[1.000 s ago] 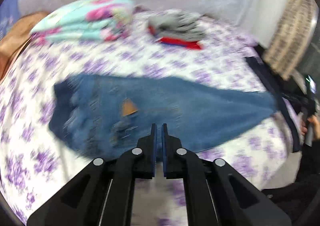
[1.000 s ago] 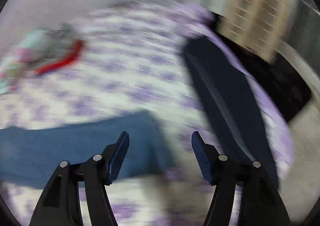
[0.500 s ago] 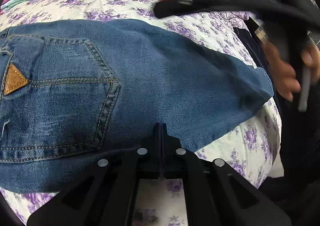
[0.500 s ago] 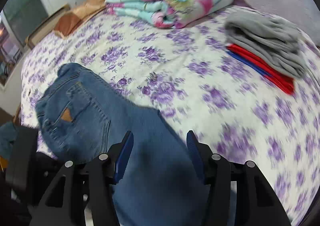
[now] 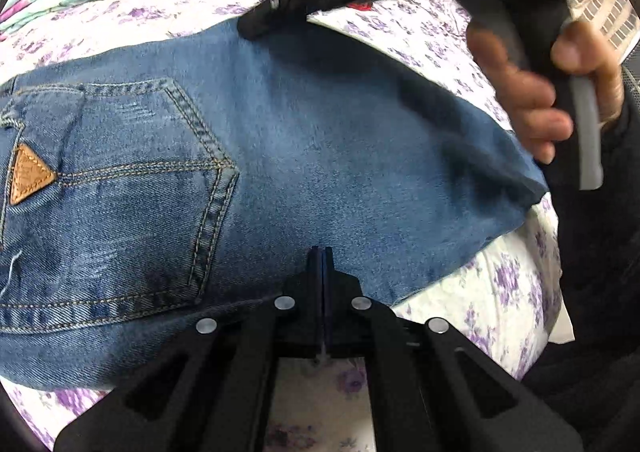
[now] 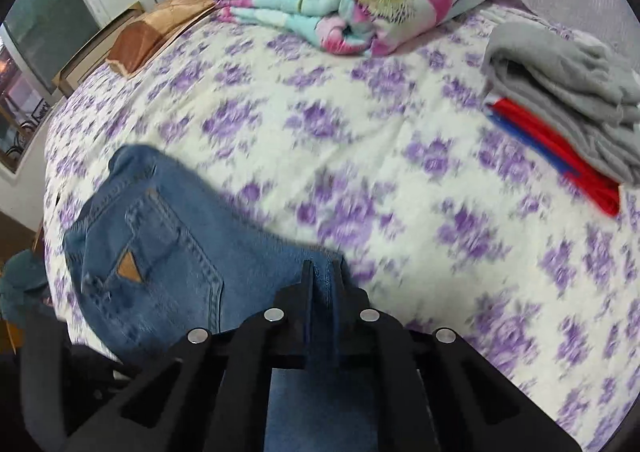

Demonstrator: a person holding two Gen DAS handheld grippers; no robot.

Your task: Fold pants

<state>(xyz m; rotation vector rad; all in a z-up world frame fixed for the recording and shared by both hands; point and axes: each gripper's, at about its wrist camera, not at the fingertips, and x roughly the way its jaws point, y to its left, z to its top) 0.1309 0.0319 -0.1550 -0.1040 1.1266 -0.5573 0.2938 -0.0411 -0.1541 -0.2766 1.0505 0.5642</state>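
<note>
Blue jeans [image 5: 320, 132] lie flat on the bed, back pocket with a tan triangle patch up. My left gripper [image 5: 322, 252] is shut, its tips down on the denim just inside the near edge; whether cloth is pinched I cannot tell. My right gripper [image 6: 322, 272] is closing on the far edge of the jeans [image 6: 160, 252], and a strip of denim stands between its fingers. In the left wrist view the right gripper [image 5: 256, 22] reaches in from the top right, held by a person's hand [image 5: 520, 104].
The bed sheet [image 6: 360, 132] is white with purple flowers. A folded floral blanket [image 6: 352, 0] lies at the far side, a stack of grey and red clothes [image 6: 560, 92] to its right. A wooden headboard [image 6: 160, 24] is at the left.
My right gripper swung from the leg end to the far edge of the jeans and went from wide open to nearly shut on denim. My left gripper dropped onto the near edge, still shut.
</note>
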